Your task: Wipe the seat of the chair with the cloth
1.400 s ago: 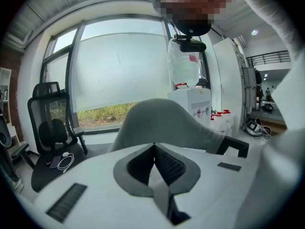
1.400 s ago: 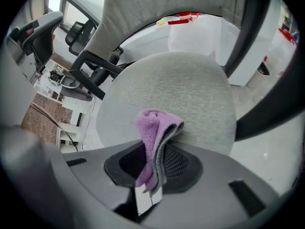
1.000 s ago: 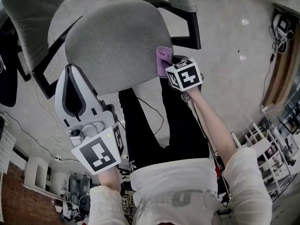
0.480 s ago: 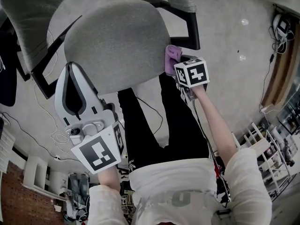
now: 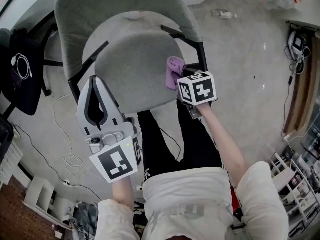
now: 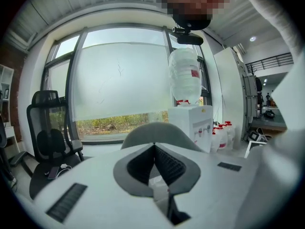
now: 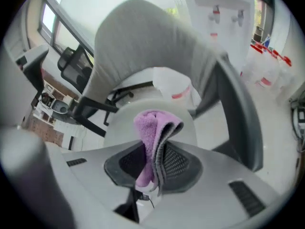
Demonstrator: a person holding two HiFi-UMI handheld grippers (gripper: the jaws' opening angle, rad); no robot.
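Head view steeply down on the chair (image 5: pixel 135 69), right gripper view close on it too, left one level toward the window (image 6: pixel 119 75)

White short-sleeved shirt (image 5: pixel 200 196), black trousers (image 5: pixel 197 141) with a small white logo

Right claw (image 7: pixel 155 152) clamps purple cloth (image 7: pixel 151 125), apparently above the chair seat (image 7: pixel 121 125).

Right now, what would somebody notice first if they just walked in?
The purple cloth, pinched in the right gripper, pops out first, at the right edge of the big grey chair seat. Then the white left gripper, shut on nothing, by the seat's front left.
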